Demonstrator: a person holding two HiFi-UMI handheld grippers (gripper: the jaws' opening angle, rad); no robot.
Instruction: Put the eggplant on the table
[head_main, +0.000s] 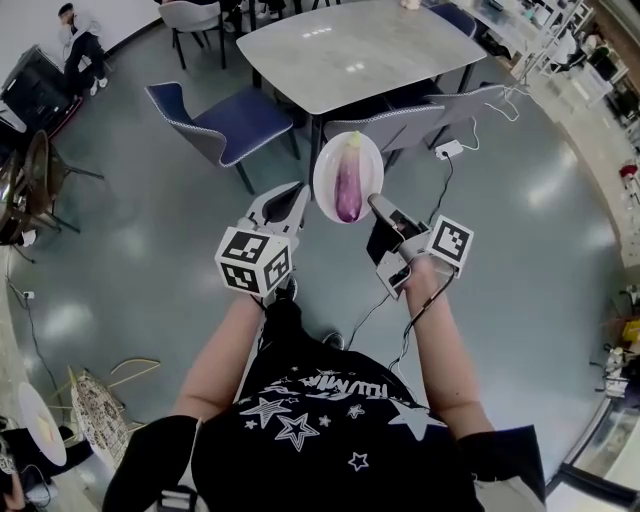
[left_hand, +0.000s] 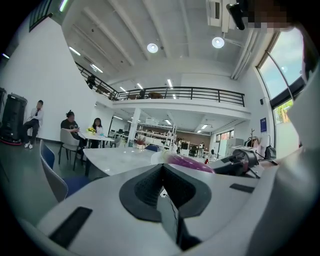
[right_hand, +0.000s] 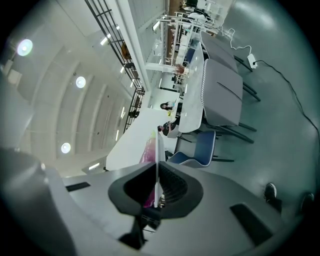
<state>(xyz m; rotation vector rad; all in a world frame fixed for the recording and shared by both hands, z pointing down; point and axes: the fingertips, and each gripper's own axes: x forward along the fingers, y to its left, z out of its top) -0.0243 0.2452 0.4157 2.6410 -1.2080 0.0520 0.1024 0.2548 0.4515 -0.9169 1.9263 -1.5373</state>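
A purple eggplant (head_main: 347, 185) lies on a white plate (head_main: 325, 165) held in the air above the floor, just short of the grey table (head_main: 340, 50). My right gripper (head_main: 378, 206) is shut on the plate's near right rim. In the right gripper view that plate (right_hand: 157, 150) runs edge-on between the jaws, with the eggplant (right_hand: 148, 150) on its left. My left gripper (head_main: 290, 202) hangs by the plate's left edge, shut with nothing in it. In the left gripper view the eggplant (left_hand: 192, 163) shows beyond the gripper (left_hand: 162, 187), with the table (left_hand: 112, 157) behind.
Grey chairs (head_main: 400, 125) are pushed in at the table's near side, below the plate. A blue chair (head_main: 215, 115) stands to the left. A power strip with cable (head_main: 448, 150) lies on the floor at right. A person (head_main: 80, 45) sits far left.
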